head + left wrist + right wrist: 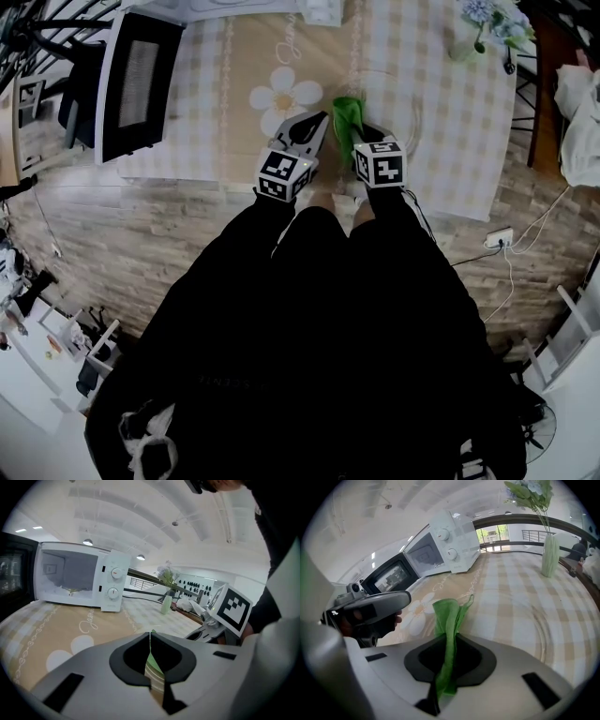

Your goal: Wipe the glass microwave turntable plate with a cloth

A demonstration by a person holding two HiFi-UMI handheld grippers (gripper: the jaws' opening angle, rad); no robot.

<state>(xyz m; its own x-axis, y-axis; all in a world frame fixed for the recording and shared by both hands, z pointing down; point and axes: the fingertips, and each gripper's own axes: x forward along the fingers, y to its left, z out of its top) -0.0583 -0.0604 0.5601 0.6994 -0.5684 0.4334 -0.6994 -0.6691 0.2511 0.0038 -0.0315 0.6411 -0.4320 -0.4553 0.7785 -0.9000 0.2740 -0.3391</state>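
The clear glass turntable plate (405, 105) lies flat on the checked tablecloth, its rim (543, 632) faint in the right gripper view. My right gripper (350, 129) is shut on a green cloth (347, 114), which sticks up from the jaws (447, 616) at the plate's near left rim. My left gripper (317, 120) is beside it on the left, over the daisy print, with its jaws closed (150, 637) and nothing seen between them. From the right gripper view the left gripper (370, 606) hangs above the table.
A white microwave (79, 581) stands at the table's far left with its dark door (141, 84) swung open. A vase of flowers (469, 42) sits far right. The table's near edge (187, 178) runs just under both grippers. A chair (75, 98) stands left.
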